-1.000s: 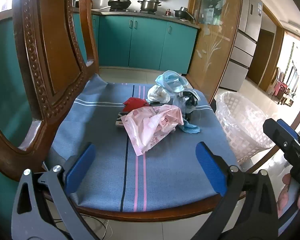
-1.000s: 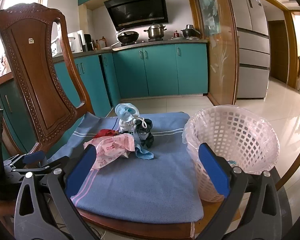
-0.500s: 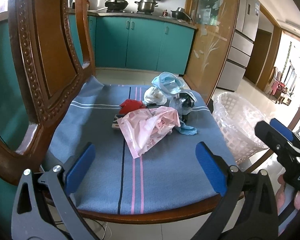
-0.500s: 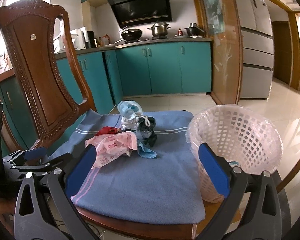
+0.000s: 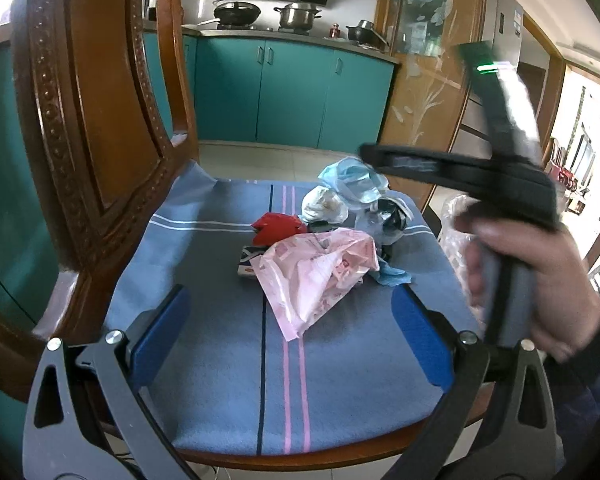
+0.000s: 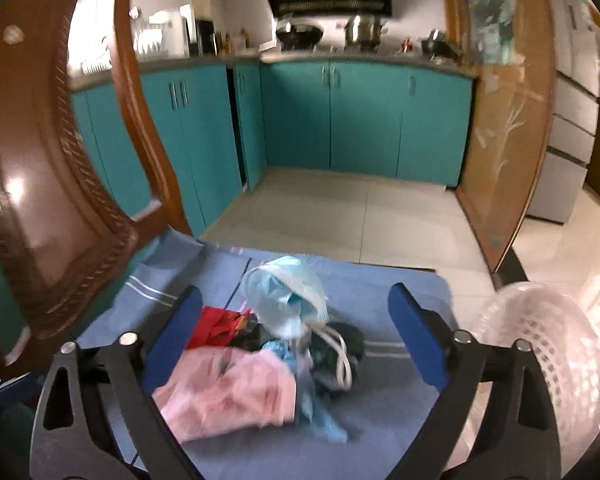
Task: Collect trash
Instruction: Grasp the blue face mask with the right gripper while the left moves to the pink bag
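A heap of trash lies on the blue striped cushion (image 5: 220, 320) of a wooden chair: a pink plastic bag (image 5: 316, 276), a red wrapper (image 5: 276, 226), a white wad (image 5: 324, 206), a light blue face mask (image 5: 354, 180) and a dark bag (image 5: 388, 216). My left gripper (image 5: 292, 332) is open and empty, short of the heap at the cushion's front. My right gripper (image 6: 296, 344) is open and hangs just above the heap, with the mask (image 6: 288, 296), pink bag (image 6: 228, 392) and red wrapper (image 6: 216, 324) between its fingers. In the left wrist view its body (image 5: 500, 184) reaches in over the heap.
A white lattice basket (image 6: 548, 360) lined with a clear bag stands to the right of the chair. The carved wooden chair back (image 5: 92, 120) rises on the left. Teal kitchen cabinets (image 6: 360, 120) and a tiled floor lie beyond.
My right gripper has swung forward and left, from beside the basket to just above the heap. My left gripper has barely moved. The trash lies as before.
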### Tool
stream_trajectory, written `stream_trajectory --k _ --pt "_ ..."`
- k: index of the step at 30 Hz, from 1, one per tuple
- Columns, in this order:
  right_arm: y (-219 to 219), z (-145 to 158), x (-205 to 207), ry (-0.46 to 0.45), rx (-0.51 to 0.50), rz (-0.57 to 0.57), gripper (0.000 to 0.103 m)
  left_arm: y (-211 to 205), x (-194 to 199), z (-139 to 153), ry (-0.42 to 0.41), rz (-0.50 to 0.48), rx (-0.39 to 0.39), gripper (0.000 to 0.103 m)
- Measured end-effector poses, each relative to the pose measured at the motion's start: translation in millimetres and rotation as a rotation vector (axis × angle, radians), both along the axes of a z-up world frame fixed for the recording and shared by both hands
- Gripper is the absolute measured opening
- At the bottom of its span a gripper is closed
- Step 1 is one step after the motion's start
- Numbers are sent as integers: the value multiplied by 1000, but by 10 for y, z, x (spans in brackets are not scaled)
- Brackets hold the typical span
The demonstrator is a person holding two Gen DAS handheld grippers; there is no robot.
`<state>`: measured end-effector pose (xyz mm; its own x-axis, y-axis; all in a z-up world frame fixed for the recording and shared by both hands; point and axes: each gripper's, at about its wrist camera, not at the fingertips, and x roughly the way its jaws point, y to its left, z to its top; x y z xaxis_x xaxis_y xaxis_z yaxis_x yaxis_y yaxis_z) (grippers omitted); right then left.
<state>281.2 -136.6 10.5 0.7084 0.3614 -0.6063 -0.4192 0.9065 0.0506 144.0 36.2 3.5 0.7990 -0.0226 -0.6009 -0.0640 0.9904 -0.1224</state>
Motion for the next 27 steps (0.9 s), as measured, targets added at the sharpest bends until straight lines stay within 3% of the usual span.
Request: stream_trajectory --k 3,4,6,7,12,16,20,24,27 --pt "93 -212 270 79 -31 10 75 16 44 13 6 -6 2 100" --pt "98 -265 315 105 -35 14 64 22 53 14 7 -6 -1 100" --pt "46 -309 337 134 -19 2 35 46 71 19 7 -2 -10 100" --pt "1 -282 294 128 -2 -1 14 55 79 19 7 1 -12 100" --pt "-339 184 -348 -11 118 34 9 26 145 -50 21 -9 6 100" --pt "-651 413 -911 -64 216 33 8 -107 285 -171 54 -53 48 100" --pt "-972 357 -1332 -72 288 -3 8 -247 425 -292 71 -96 106 99" --pt "-1119 165 -1391 -15 302 -29 8 -285 572 -373 88 -121 104 79" --pt "-1213 179 -1392 2 339 -39 8 -353 690 -407 80 -148 133 75"
